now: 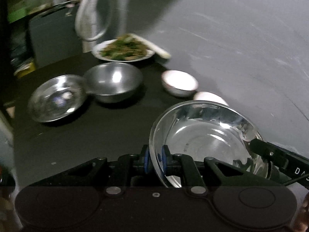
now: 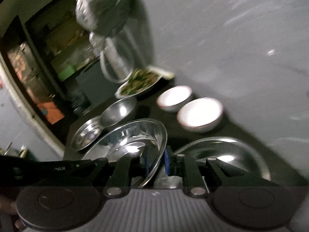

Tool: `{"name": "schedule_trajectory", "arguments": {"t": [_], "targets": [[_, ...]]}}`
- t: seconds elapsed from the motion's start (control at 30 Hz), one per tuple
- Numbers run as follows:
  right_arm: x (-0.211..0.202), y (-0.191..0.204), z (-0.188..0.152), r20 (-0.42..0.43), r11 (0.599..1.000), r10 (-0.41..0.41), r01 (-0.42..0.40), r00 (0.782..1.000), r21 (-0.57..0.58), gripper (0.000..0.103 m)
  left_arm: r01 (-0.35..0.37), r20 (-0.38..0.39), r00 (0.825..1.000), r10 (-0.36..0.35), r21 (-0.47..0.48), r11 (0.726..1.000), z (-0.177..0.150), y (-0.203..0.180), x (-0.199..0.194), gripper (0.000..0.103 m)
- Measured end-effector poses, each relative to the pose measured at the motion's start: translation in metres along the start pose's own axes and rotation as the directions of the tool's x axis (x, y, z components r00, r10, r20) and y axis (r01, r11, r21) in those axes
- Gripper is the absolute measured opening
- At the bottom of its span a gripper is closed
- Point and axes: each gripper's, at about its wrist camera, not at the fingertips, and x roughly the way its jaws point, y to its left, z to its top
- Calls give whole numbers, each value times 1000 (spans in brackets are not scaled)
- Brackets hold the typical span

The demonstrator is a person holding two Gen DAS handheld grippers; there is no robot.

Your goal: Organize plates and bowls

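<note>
A shiny steel plate (image 1: 204,141) is held tilted above the black table (image 1: 77,135). My left gripper (image 1: 155,160) is shut on its near-left rim, blue pads on either side of the metal. One of the right gripper's fingers (image 1: 266,150) reaches the plate's right rim. In the right wrist view the same steel plate (image 2: 133,137) sits in my right gripper (image 2: 156,162), shut on its rim, with the left gripper's body (image 2: 58,168) at the far edge. On the table lie a flat steel plate (image 1: 58,98), a steel bowl (image 1: 114,81) and two white bowls (image 1: 179,81) (image 1: 210,96).
A plate of green food (image 1: 123,50) stands at the table's back, with a clear bag or jug (image 1: 92,19) hanging above it. Another steel bowl (image 2: 222,152) sits low at the right, below my right gripper. A grey wall (image 1: 231,38) borders the table on the right. Both views are blurred.
</note>
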Motion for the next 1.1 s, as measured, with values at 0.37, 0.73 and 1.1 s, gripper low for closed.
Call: {"name": "schedule_trajectory", "arguments": {"t": [0.37,0.73,1.1], "targets": [[-32,-50,-26,34,981,-187,185,982,55,18,29,-57,998,-18,191,981,-16,-58,29,16],[-26,-48,-50,5,970,-244,244,970,-5,20,-6,-82,996,29,271,962,-26,-67,38,18],[-28,-44,-59,30,949,-303,304,953,-87,23,-10,-82,996,36,304,953,-29,-74,44,19]]}}
